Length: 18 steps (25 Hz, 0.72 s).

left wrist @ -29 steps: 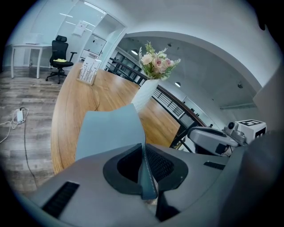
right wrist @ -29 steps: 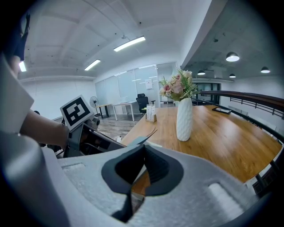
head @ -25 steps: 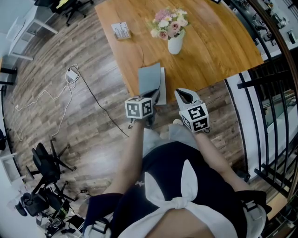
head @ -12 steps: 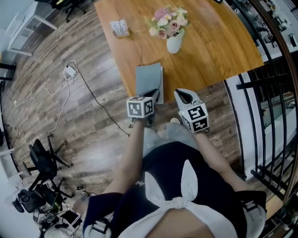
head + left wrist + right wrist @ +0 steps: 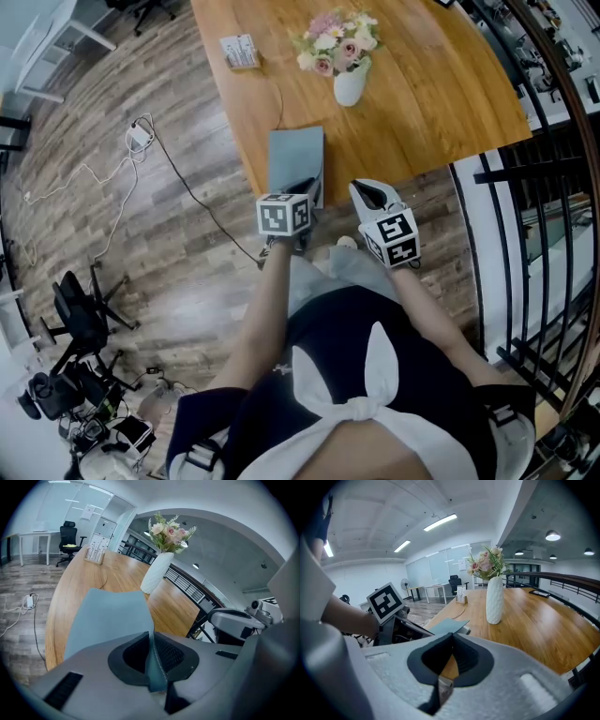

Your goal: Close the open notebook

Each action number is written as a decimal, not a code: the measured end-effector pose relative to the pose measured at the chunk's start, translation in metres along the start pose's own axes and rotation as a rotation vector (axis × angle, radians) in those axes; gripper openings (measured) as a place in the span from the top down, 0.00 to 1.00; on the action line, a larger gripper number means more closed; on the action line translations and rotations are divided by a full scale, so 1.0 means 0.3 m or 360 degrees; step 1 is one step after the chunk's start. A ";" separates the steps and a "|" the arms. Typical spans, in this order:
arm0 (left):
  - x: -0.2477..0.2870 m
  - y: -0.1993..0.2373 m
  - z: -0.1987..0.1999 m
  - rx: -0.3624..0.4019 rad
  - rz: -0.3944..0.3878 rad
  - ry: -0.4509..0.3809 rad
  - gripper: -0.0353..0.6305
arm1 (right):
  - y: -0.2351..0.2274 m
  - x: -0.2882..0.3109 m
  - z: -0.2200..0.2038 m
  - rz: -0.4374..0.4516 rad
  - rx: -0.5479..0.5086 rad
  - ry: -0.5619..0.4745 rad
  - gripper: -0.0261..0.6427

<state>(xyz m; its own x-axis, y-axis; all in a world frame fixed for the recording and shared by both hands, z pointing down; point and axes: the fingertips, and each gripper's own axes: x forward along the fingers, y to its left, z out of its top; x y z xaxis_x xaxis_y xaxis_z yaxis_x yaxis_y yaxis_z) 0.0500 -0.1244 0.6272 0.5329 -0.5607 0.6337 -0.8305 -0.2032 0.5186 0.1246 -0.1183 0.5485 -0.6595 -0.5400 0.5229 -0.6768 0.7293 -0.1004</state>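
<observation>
Grey-blue notebook (image 5: 295,157) (cover nearly shut) lies at table (image 5: 441,94) edge.

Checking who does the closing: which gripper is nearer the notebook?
Left. The left gripper pinches the notebook cover at its near edge, jaws just eased open slightly; the right gripper hangs shut, apart, to the notebook's right.

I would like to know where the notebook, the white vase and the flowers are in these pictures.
notebook (image 5: 294,155), head view, middle of its grey-blue cover.
white vase (image 5: 352,89), head view, on its body.
flowers (image 5: 337,45), head view, on the pink blooms.
</observation>
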 end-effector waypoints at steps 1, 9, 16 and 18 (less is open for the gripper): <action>0.004 0.000 -0.002 0.0004 0.0008 0.0001 0.88 | -0.001 -0.001 -0.003 0.0007 -0.0003 0.0002 0.96; 0.040 -0.003 -0.022 0.0057 0.0094 0.0024 0.88 | -0.018 -0.016 -0.028 0.0040 -0.0015 0.0020 0.96; 0.080 0.000 -0.041 0.0108 0.0174 0.0046 0.87 | -0.033 -0.021 -0.050 0.0069 -0.0019 0.0027 0.96; 0.097 0.006 -0.052 0.0114 0.0198 0.0056 0.87 | -0.036 -0.021 -0.053 0.0075 -0.0020 0.0026 0.96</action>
<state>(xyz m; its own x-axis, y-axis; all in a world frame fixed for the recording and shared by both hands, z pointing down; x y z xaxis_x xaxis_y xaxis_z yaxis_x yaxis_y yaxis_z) 0.0663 -0.1286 0.6555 0.4296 -0.5570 0.7107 -0.8992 -0.1914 0.3935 0.1413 -0.1159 0.5597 -0.6849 -0.4982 0.5317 -0.6410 0.7589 -0.1147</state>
